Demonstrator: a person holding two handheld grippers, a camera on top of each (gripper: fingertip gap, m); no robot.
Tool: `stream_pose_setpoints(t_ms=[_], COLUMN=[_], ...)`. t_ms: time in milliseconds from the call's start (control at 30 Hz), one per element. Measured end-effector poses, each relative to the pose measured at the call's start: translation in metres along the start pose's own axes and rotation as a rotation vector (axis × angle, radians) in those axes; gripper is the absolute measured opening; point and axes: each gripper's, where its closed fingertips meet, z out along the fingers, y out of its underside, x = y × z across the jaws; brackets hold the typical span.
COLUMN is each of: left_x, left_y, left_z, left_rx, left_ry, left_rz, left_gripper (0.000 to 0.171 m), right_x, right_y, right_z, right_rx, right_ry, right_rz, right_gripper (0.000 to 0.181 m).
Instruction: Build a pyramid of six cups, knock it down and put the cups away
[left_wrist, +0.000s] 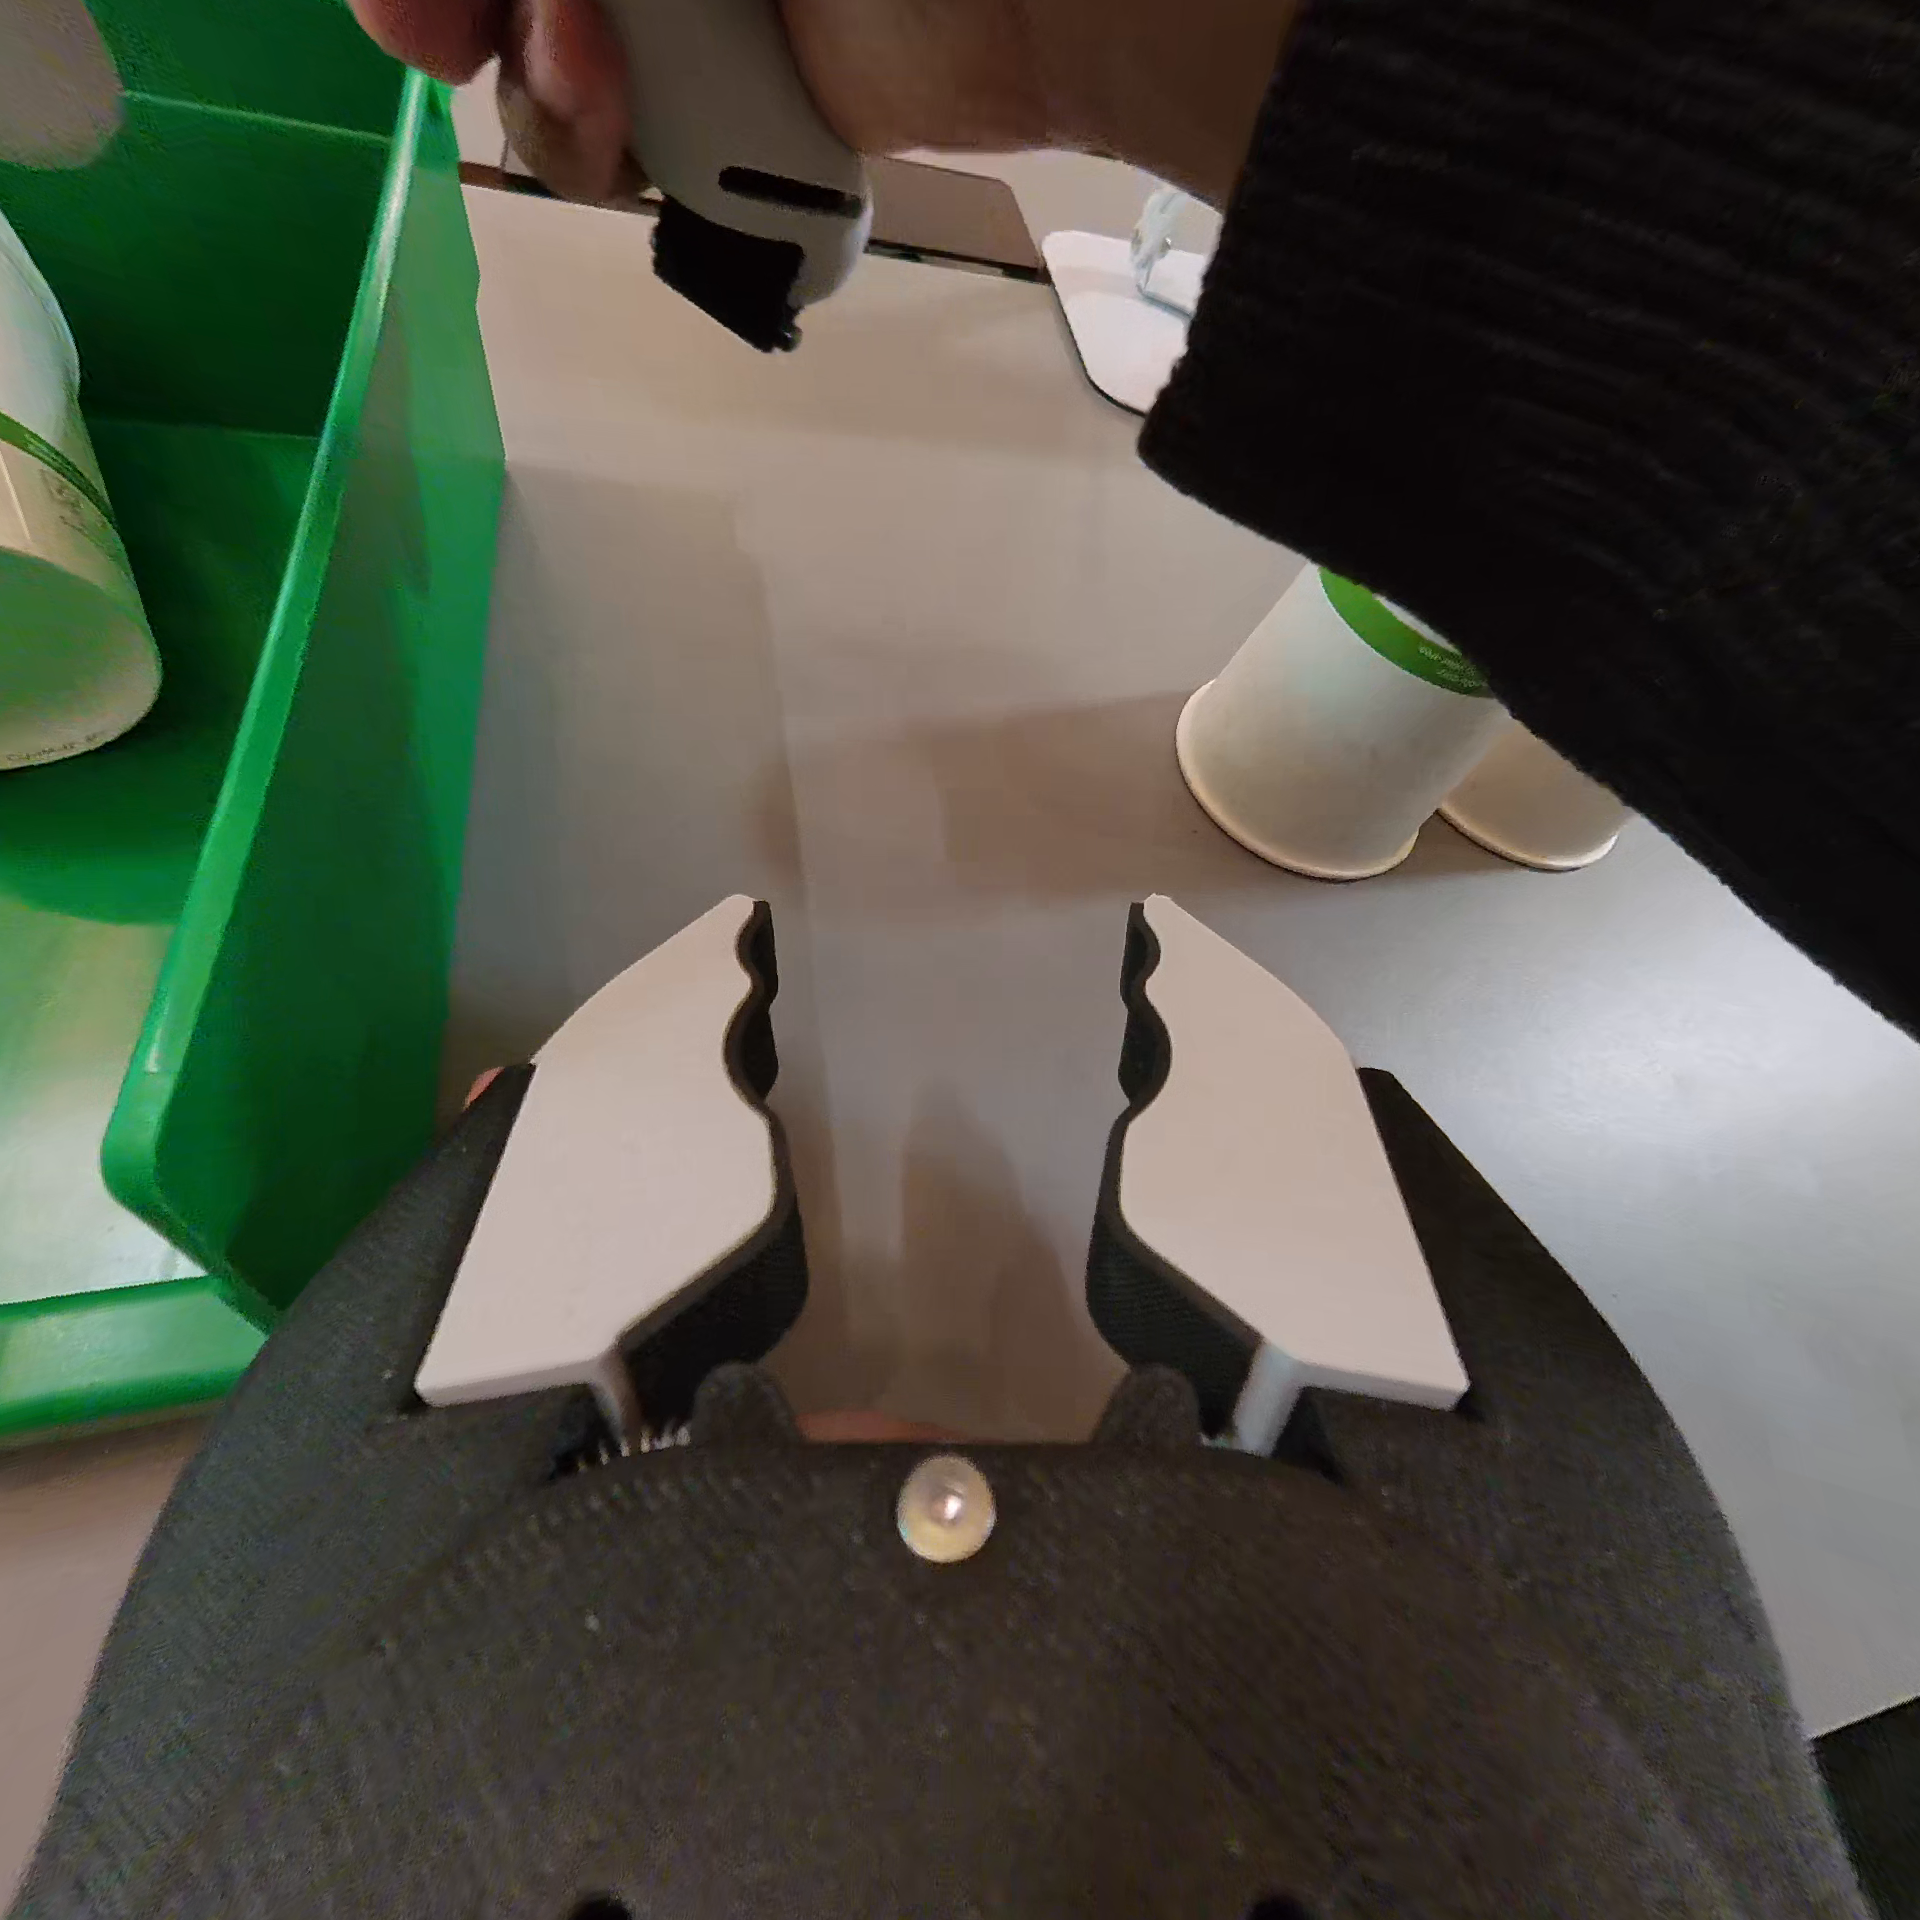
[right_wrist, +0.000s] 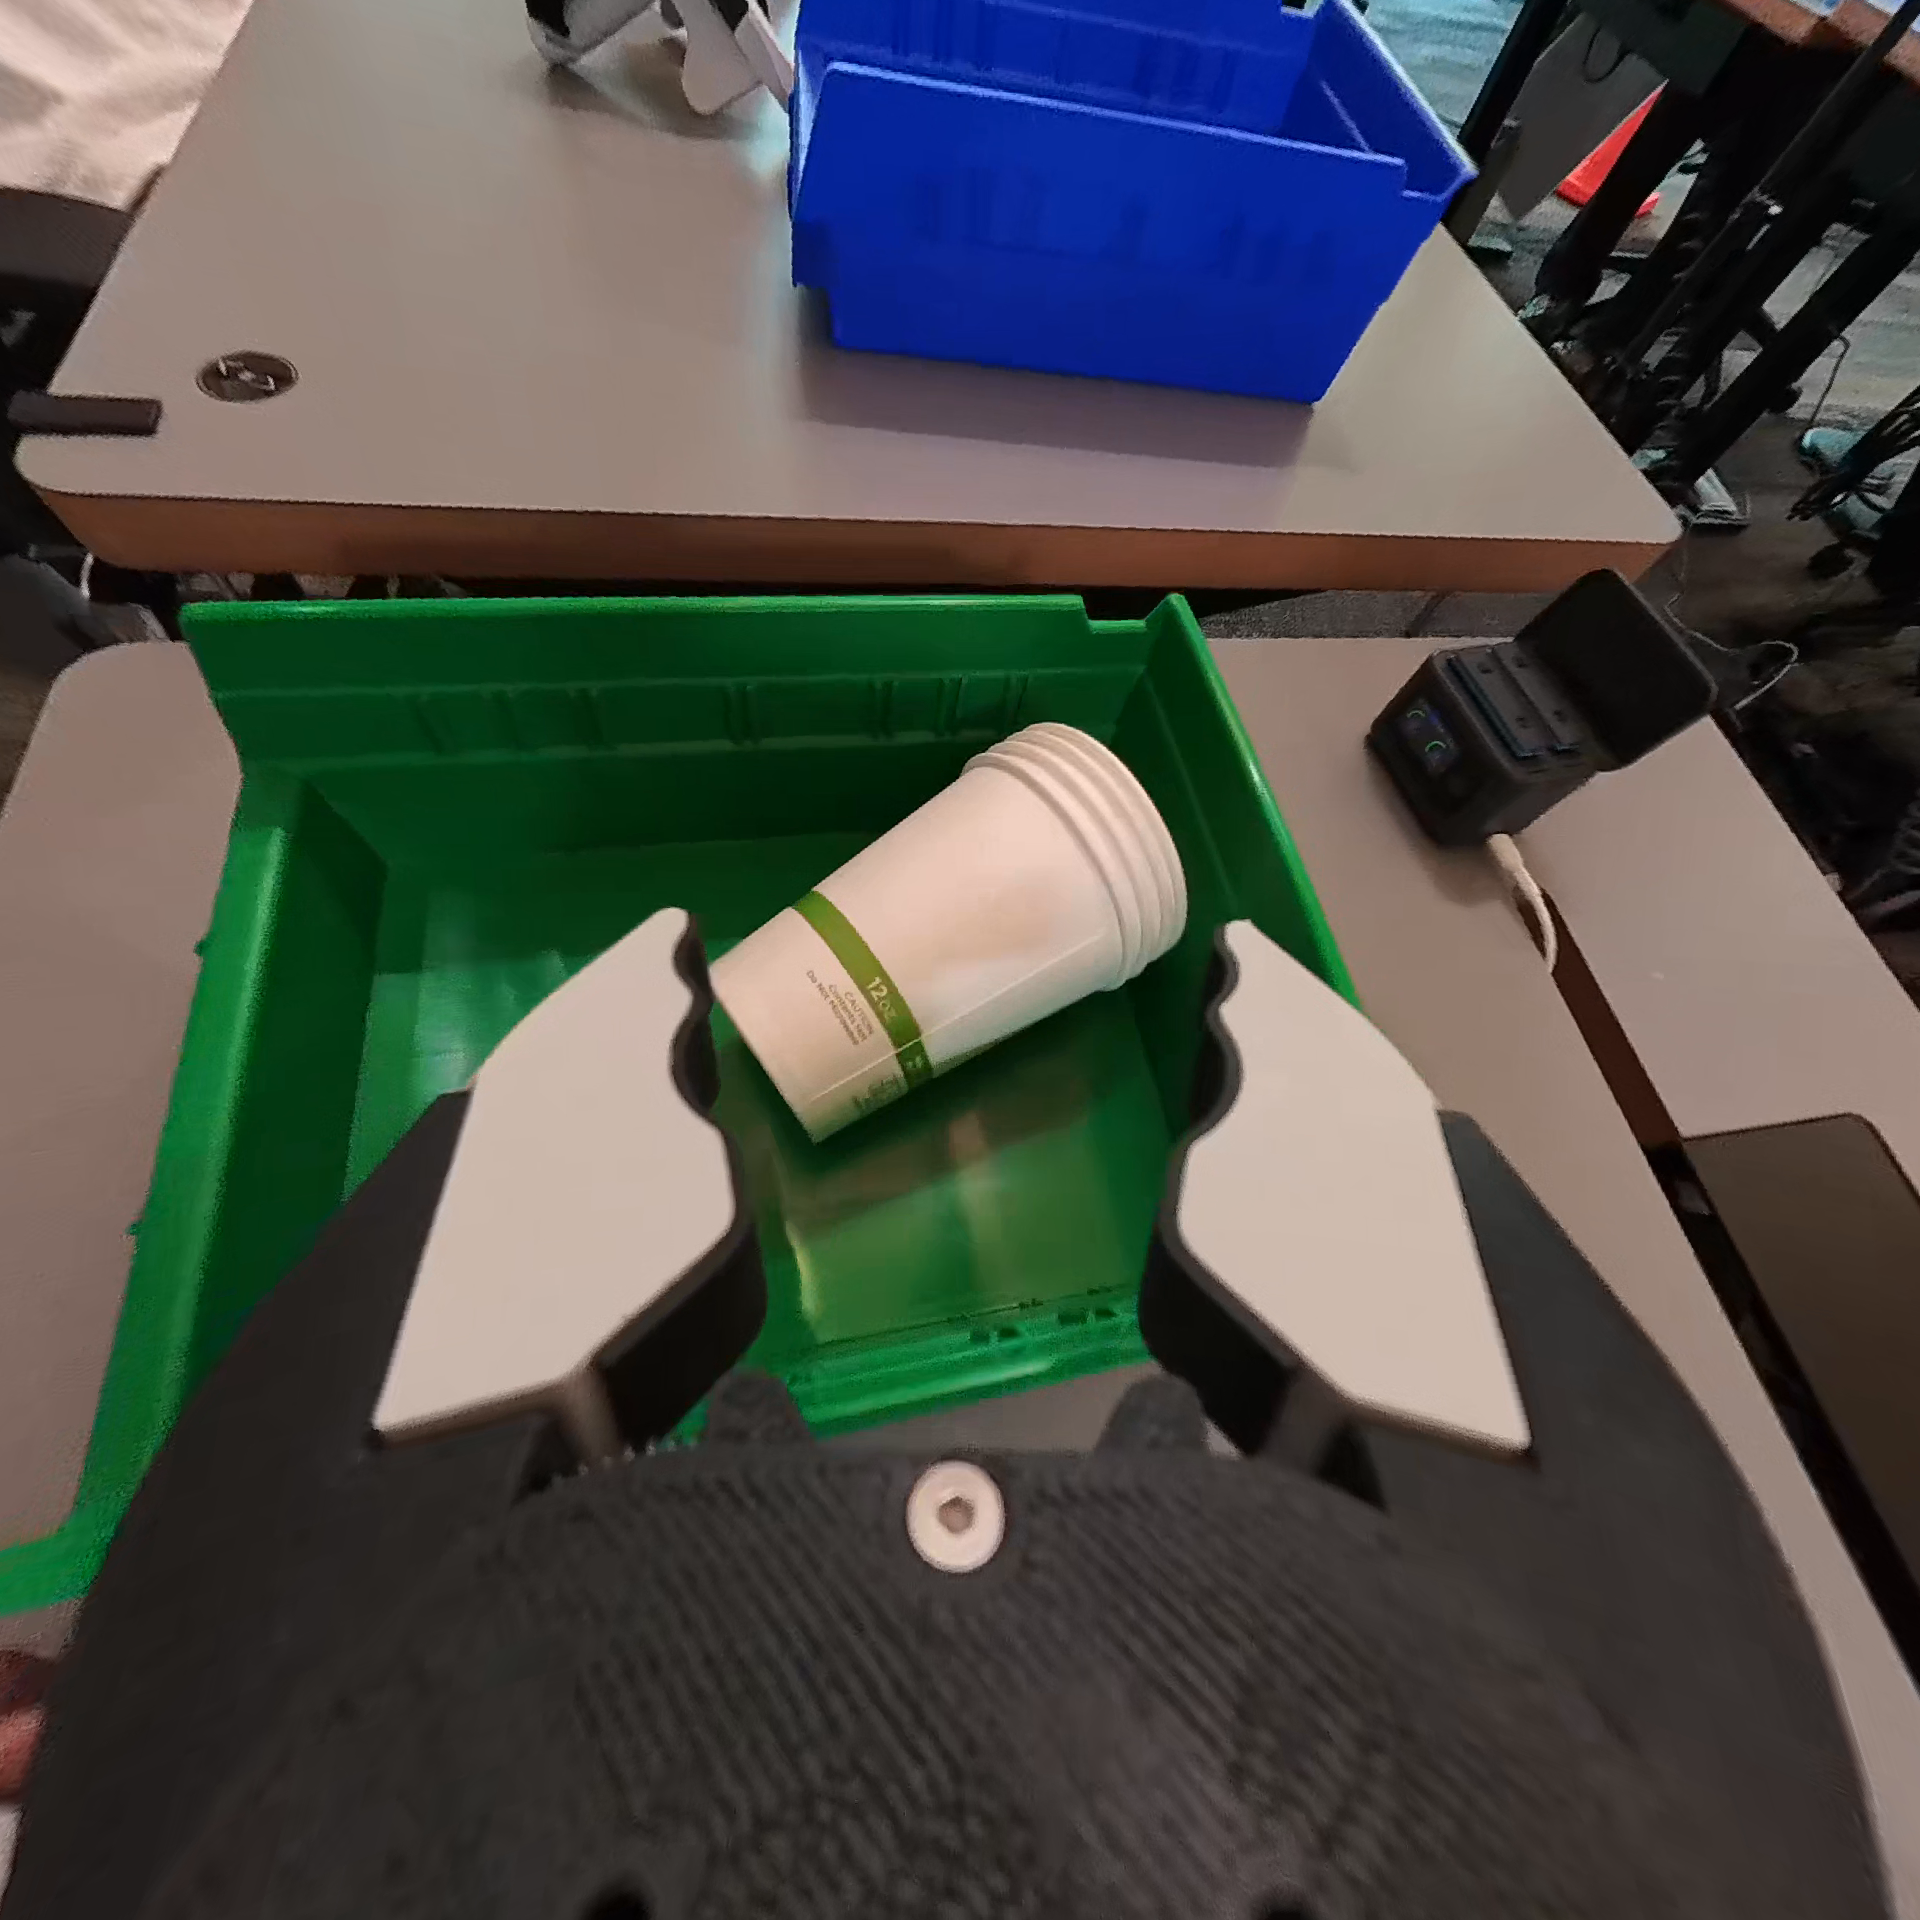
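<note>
Left wrist view: the left tongs (left_wrist: 948, 935) gape empty over the bare grey desk (left_wrist: 935, 623). A green bin (left_wrist: 343, 727) fills the left of the frame; upturned paper cups (left_wrist: 1320, 748) stand at right under a black sleeve (left_wrist: 1610, 416).

Right wrist view: the right tongs (right_wrist: 956, 966) are spread wide, holding nothing, above the green bin (right_wrist: 260, 935), where a stack of white cups (right_wrist: 956, 925) lies tilted at frame centre. A blue bin (right_wrist: 1091, 229) sits at top.

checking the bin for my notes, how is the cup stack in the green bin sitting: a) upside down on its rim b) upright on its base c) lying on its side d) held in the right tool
c: the cup stack lies tilted on its side on the green bin floor, and the open right tool is not gripping it.
</note>
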Motion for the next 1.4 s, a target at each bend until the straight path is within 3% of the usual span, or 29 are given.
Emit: stream_pose_setpoints(t_ms=[233, 500, 700, 800, 867, 1067, 1267, 1400], left_x=[0.002, 0.004, 0.006, 0.006, 0.007, 0.009, 0.015, 0.016], left_y=[-0.002, -0.002, -0.004, -0.005, -0.005, -0.005, -0.002, 0.0], left_z=[-0.001, -0.002, -0.004, -0.005, -0.005, -0.006, -0.003, -0.001], left_rx=[0.012, 0.011, 0.016, 0.021, 0.022, 0.021, 0.006, -0.003], left_ry=[0.028, 0.072, 0.116, 0.13, 0.138, 0.14, 0.133, 0.126], left_rz=[-0.042, -0.094, -0.147, -0.168, -0.178, -0.177, -0.147, -0.13], left_gripper=[0.065, 0.065, 0.065, 0.065, 0.065, 0.065, 0.065, 0.065], right_x=[0.011, 0.015, 0.019, 0.016, 0.009, -0.005, -0.005, -0.018], right_y=[-0.006, 0.015, 0.024, 0.022, 0.023, 0.014, -0.013, -0.013], right_z=[0.037, 0.09, 0.104, 0.098, 0.088, 0.057, 0.028, 0.012], right_rx=[-0.152, -0.445, -0.589, -0.619, -0.639, -0.539, -0.33, -0.25], right_ry=[-0.089, -0.21, -0.343, -0.43, -0.494, -0.469, -0.224, -0.11], right_rz=[-0.114, -0.344, -0.245, -0.204, -0.204, -0.372, -0.657, -0.81], right_gripper=[0.086, 0.075, 0.06, 0.032, 0.026, 0.025, 0.025, 0.025])
